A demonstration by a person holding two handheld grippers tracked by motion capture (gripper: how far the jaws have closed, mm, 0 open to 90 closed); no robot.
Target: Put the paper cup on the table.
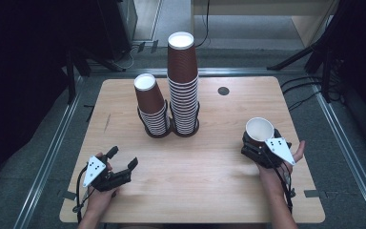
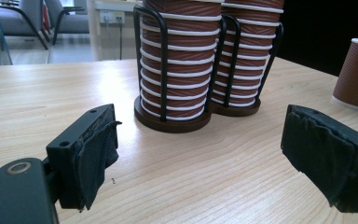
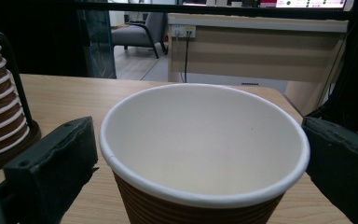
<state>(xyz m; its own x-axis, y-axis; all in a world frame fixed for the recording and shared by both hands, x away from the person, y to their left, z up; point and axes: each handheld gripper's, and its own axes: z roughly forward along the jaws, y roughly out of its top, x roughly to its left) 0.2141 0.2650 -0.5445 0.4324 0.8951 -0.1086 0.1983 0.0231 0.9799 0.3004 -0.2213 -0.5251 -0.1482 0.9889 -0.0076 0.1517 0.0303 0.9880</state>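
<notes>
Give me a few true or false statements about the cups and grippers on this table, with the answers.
1. The right gripper has an upright paper cup between its jaws. True.
2. The left gripper holds a cup. False: its jaws are open with nothing between them.
3. The two cup stacks stand in black wire holders. True.
4. Both stacks are equally tall. False: the right stack is taller than the left stack.
5. The stacked cups stand mouth up. False: they stand upside down.
</notes>
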